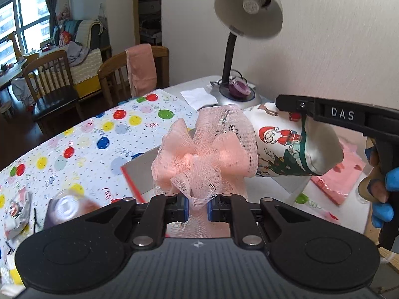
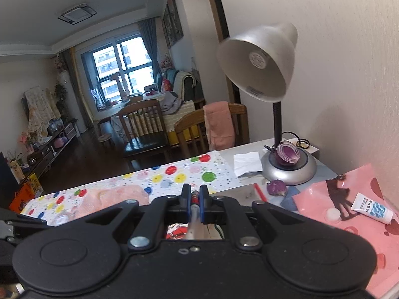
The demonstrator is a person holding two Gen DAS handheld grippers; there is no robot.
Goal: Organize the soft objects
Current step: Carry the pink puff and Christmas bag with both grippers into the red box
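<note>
Left wrist view: our left gripper is clamped on the pink mesh bath pouf, pinching a gathered fold at its 6 o'clock edge, and holds it in the air above the desk. At 3 o'clock our right gripper holds a Santa-print cloth, which hangs beside the pouf, seemingly touching it. A grey box sits below, on the balloon-print cover. The lamp is at 12 o'clock.

Right wrist view: the right gripper is pressed together on a thin edge of the Santa-print cloth, most of it hidden under the gripper body. The pouf shows blurred at 9 o'clock. A cut red onion rests on the lamp base, and a tube lies on pink sheet at 3 o'clock.

Handling: we judge both very light, soft and limp. The pouf mesh snags and springs back, so grip a bunched fold or the core. The cloth drapes, so pinch the hem firmly.
</note>
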